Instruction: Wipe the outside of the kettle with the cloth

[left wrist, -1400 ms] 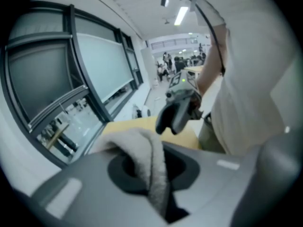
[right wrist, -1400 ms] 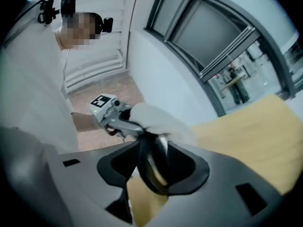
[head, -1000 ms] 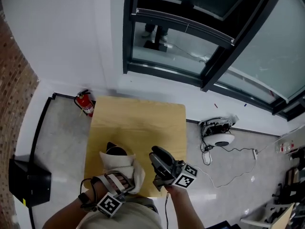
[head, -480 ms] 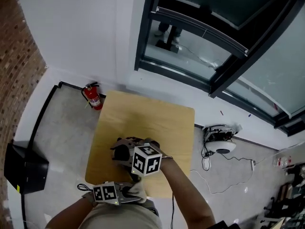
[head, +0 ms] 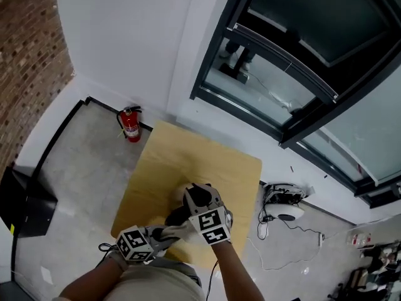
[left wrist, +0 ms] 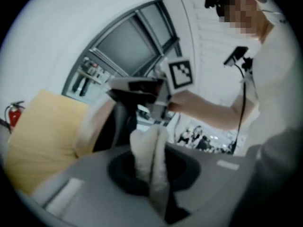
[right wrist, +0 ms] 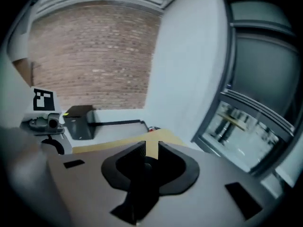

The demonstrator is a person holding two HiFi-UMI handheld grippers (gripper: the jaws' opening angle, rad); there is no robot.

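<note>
A dark kettle [head: 187,207] stands near the front of the light wooden table [head: 188,162]. My right gripper [head: 198,197] reaches onto its top from the right. In the right gripper view its jaws [right wrist: 147,150] are closing on a dark handle [right wrist: 141,189] that fills the narrow gap. My left gripper [head: 164,234] hangs at the table's near edge, short of the kettle, shut on a white cloth [head: 173,232]. In the left gripper view the cloth [left wrist: 149,167] hangs folded between the jaws, with the kettle [left wrist: 120,126] just beyond.
A red fire extinguisher [head: 131,125] stands on the floor by the table's far left corner. A black box [head: 25,202] sits at the left. A white device with cables [head: 285,211] lies on the floor to the right. Dark window frames [head: 282,80] run behind.
My right gripper moved from beside the kettle onto its top and narrowed its jaws there. My left gripper drew the cloth off the kettle towards the near edge and rolled over.
</note>
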